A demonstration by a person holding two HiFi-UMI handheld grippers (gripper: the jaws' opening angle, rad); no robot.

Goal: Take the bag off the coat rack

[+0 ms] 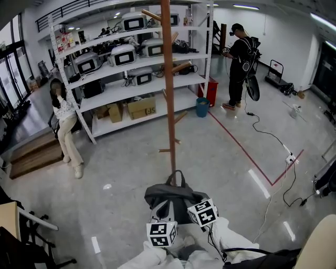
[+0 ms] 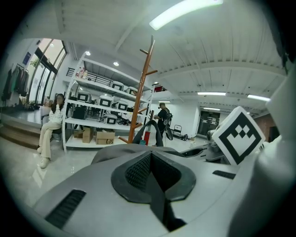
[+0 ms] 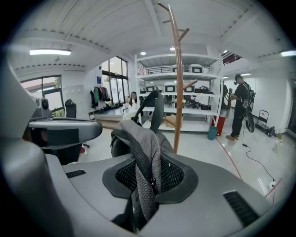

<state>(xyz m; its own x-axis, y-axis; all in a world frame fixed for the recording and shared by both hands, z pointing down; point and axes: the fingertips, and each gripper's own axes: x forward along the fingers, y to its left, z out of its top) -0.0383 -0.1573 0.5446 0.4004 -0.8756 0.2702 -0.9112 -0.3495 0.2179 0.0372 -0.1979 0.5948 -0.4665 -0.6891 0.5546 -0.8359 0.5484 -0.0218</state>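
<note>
Two tongs: left gripper (image 2: 150,159) pressed together, right gripper (image 3: 147,173) pinching a mesh strap of the one bag (image 1: 170,197), off the pegs, at six o'clock of the single coat rack (image 1: 169,94). Two people: seated person (image 1: 65,123) at ten, standing person (image 1: 239,68) at one.

We see a glossy grey concrete floor (image 1: 126,163) crossed by red tape lines (image 1: 239,147), white metal shelving (image 1: 157,90), tall windows (image 1: 8,68), ceiling strip lights (image 1: 247,7).

Left tool (image 2: 151,158) and right tool (image 3: 151,172) side by side, jaws closed.
</note>
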